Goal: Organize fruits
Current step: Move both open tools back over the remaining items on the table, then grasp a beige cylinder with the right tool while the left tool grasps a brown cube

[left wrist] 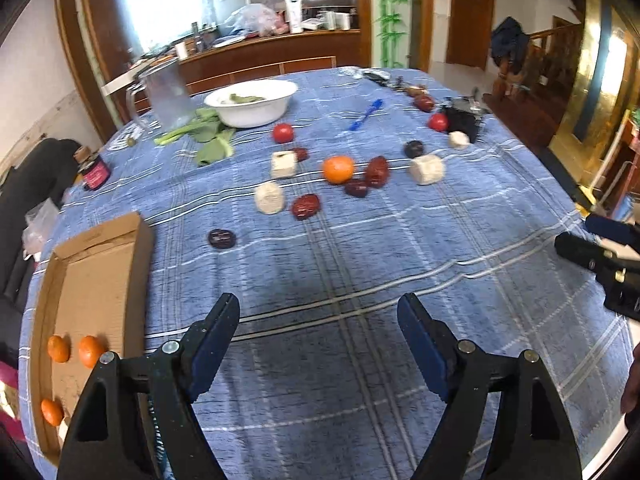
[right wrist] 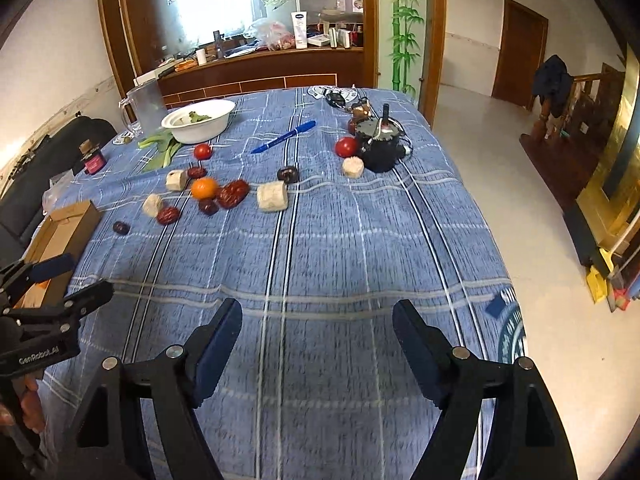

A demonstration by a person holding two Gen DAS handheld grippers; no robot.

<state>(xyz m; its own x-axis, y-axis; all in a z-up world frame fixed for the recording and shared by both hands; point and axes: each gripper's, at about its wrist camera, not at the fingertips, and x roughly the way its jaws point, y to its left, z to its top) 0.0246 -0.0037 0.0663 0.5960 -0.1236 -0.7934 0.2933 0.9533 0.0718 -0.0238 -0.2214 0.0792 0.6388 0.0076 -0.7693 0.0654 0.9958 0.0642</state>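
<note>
A cardboard tray (left wrist: 100,276) at the table's left edge holds three small oranges (left wrist: 91,350). One more orange (left wrist: 338,168) lies mid-table among several red dates (left wrist: 306,206), dark plums (left wrist: 221,238), two tomatoes (left wrist: 283,133) and pale cut chunks (left wrist: 269,198). My left gripper (left wrist: 319,316) is open and empty above bare cloth, well short of the fruit. My right gripper (right wrist: 317,320) is open and empty over the near cloth; it also shows at the right edge of the left wrist view (left wrist: 592,250). The orange (right wrist: 204,187) and the tray (right wrist: 60,236) show far left in the right wrist view.
A white bowl (left wrist: 252,100) with greens, a clear jug (left wrist: 166,94), leafy greens (left wrist: 208,136), a blue pen (left wrist: 366,114), a small dark jar (left wrist: 94,172) and a black pot (right wrist: 378,148) stand at the far side. The table's right edge drops to the floor.
</note>
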